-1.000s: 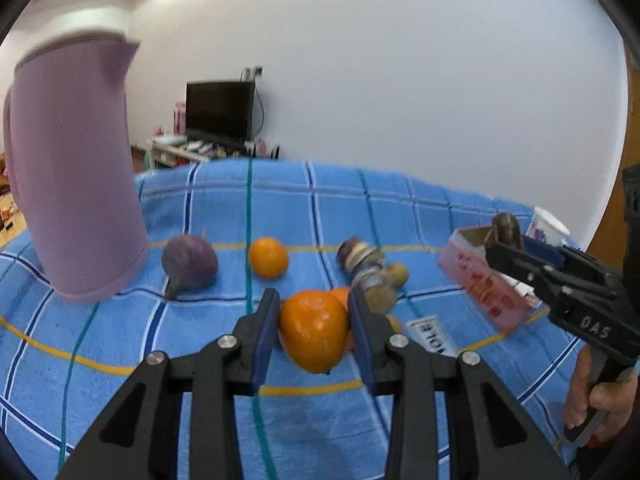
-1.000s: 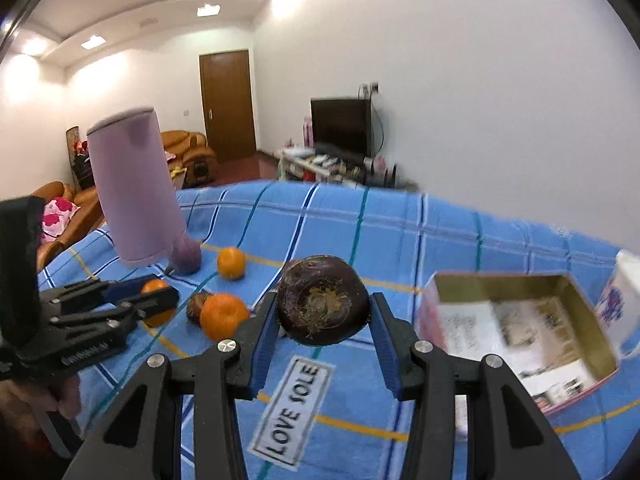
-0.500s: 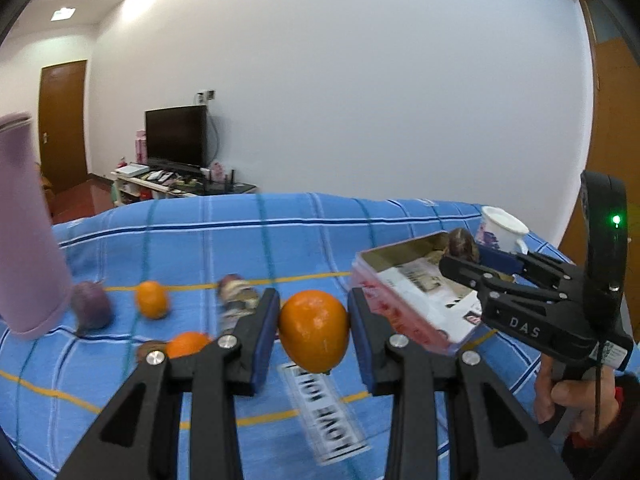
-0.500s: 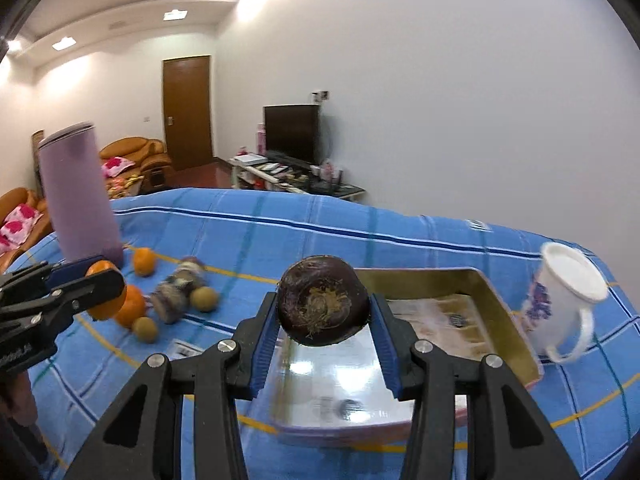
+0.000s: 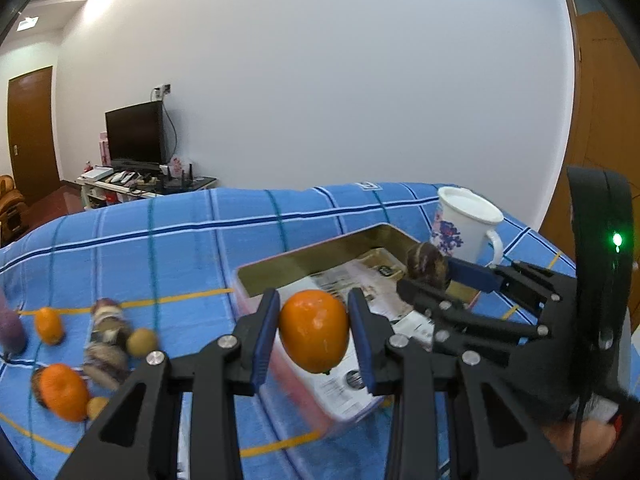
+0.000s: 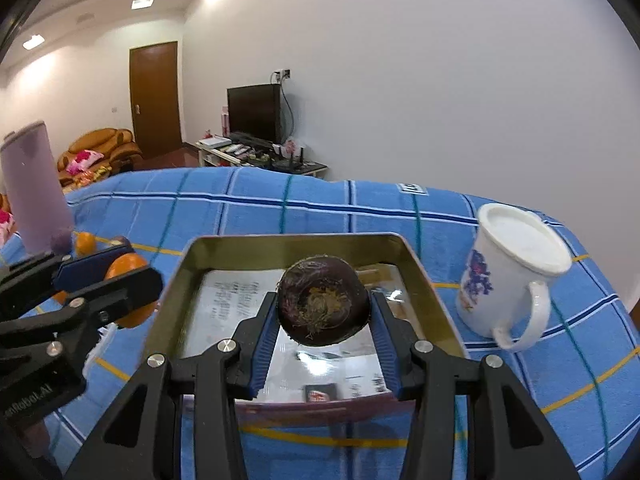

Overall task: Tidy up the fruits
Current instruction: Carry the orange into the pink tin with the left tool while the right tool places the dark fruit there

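My left gripper [image 5: 314, 334] is shut on an orange [image 5: 313, 336], held in the air over the near left edge of a gold-lined tin box [image 5: 320, 256]. My right gripper [image 6: 322, 308] is shut on a dark purple round fruit [image 6: 323, 305], held above the inside of the tin box [image 6: 296, 242]. The right gripper also shows in the left wrist view [image 5: 430, 276] with the dark fruit [image 5: 426, 265]. The left gripper shows in the right wrist view [image 6: 120, 268] at the box's left side.
Several loose fruits lie on the blue checked cloth [image 5: 160, 248] at left: oranges [image 5: 62, 392], [image 5: 48, 324], dark fruits [image 5: 106, 336], small brown ones [image 5: 141, 342]. A white mug [image 6: 508, 268] stands right of the box. A tall purple cup [image 6: 34, 188] stands at far left.
Both grippers have moved right from the loose fruits toward the tin box, each still holding its fruit. The right gripper is now over the box's inside, the left at its edge.
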### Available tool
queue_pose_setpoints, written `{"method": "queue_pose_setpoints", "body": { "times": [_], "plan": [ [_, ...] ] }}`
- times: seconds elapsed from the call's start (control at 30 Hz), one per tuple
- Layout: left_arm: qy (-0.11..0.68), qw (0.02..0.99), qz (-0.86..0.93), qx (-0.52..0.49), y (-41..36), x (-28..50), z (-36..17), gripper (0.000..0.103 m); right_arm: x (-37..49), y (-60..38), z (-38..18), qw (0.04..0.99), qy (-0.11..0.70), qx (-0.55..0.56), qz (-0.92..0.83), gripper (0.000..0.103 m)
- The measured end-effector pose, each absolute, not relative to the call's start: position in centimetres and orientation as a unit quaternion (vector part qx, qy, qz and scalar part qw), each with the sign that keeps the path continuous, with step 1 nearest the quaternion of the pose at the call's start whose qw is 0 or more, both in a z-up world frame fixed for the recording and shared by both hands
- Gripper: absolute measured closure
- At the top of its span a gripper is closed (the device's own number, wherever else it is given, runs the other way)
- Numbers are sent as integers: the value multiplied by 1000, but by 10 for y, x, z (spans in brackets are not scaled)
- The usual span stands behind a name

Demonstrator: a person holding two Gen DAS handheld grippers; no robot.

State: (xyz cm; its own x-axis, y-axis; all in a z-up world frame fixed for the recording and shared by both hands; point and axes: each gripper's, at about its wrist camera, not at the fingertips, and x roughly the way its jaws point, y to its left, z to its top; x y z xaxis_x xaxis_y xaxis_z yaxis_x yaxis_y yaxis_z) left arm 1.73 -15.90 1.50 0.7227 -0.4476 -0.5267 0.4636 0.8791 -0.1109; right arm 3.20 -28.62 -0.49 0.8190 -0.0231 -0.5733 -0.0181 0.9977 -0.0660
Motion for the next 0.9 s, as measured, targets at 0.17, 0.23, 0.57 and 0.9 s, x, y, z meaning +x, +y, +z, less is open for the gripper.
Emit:
{"method": "queue_pose_setpoints", "body": {
  "times": [0.17, 0.23, 0.57, 0.9],
  "plan": [
    [299, 923, -241, 21, -182, 23, 6, 66, 37, -302, -13, 945, 326, -20, -12, 56],
    [307, 922, -234, 24, -187, 26, 1, 66, 40, -306, -16, 941, 337, -16, -19, 56],
    [324, 924, -198, 43, -190, 34, -11, 66, 47, -309, -26, 932, 362, -5, -13, 56],
    [321, 929, -180, 40, -187, 37, -11, 66, 47, -308, -25, 932, 363, -3, -17, 47]
  ]
}}
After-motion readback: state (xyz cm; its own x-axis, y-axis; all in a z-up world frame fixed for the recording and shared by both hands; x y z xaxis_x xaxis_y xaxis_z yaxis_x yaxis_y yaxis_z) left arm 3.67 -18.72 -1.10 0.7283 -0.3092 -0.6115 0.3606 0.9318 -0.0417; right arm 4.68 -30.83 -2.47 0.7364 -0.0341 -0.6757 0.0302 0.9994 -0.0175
